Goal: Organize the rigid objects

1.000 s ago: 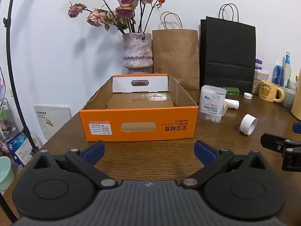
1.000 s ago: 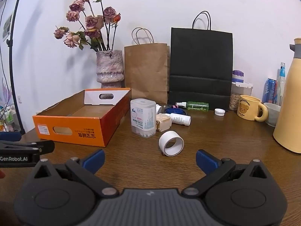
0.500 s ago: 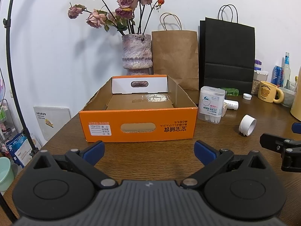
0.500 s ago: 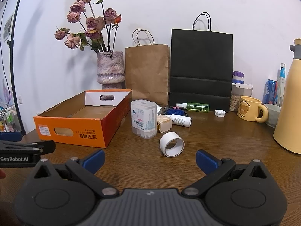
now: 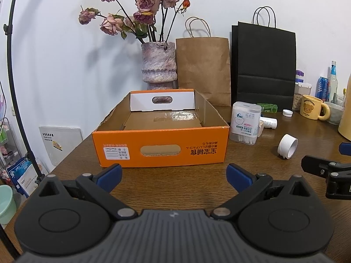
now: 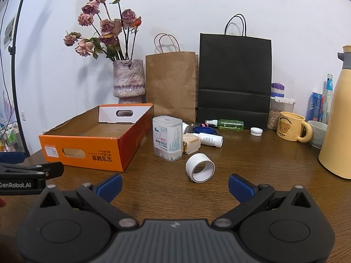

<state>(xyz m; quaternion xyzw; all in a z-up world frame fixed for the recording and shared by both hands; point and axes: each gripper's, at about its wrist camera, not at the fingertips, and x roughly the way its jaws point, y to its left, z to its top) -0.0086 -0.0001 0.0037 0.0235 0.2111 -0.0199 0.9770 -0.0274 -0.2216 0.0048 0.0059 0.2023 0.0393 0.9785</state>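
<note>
White ring (image 6: 200, 167) on its side mid-table (image 6: 252, 175), just ahead of right gripper (image 6: 174, 183), fingers spread wide, empty. Slightly nearer than a second ago; small creep forward, no contact yet. Cotton-swab box (image 6: 167, 140) just beyond, beside orange box's (image 5: 160, 148) right wall. Orange box empty, toward table's left edge. Left gripper (image 5: 173, 174) open, empty, barely shifted. Probably first pick, nothing sorted yet.

"GenRobot.AI" on left gripper (image 6: 30, 176); "Butterbear" on yellow mug (image 6: 289, 127); orange box (image 6: 87, 151) print unreadable
</note>
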